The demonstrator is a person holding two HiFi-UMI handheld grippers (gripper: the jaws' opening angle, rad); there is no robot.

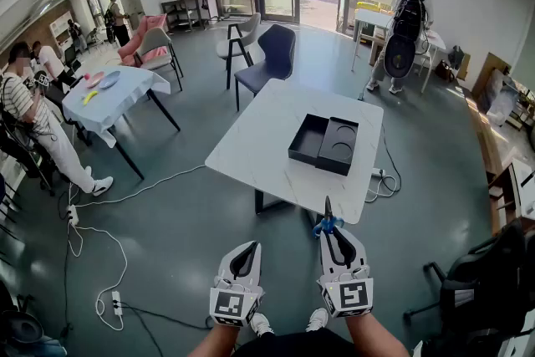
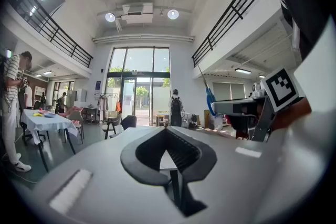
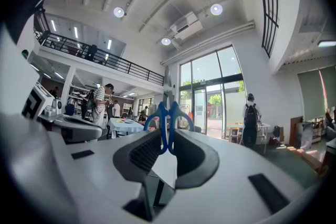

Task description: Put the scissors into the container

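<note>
right, the right gripper (image 1: pixel 337 237) is clamped on the blue-handled scissors (image 1: pixel 327 223), blade pointing away, held just short of the white table's (image 1: pixel 251 155) near edge. left gripper (image 1: pixel 248 249) sits alongside, jaws pressed together, gripping nothing. black container (image 1: pixel 324 145) lies toward the table's right edge.

Foreground: left gripper (image 2: pixel 166 128), black jaws closed tip to tip, white table (image 2: pixel 159 161) seen through the hollow between the pads. Right: right gripper (image 2: pixel 215 107) with marker cube, blue-handled scissors (image 2: pixel 209 96) upright at its tip. Centre background: person with backpack (image 2: pixel 176 107) before tall glass doors. Left: cloth-covered table (image 2: pixel 44 120), person in striped shirt (image 2: pixel 11 97) beside it.
</note>
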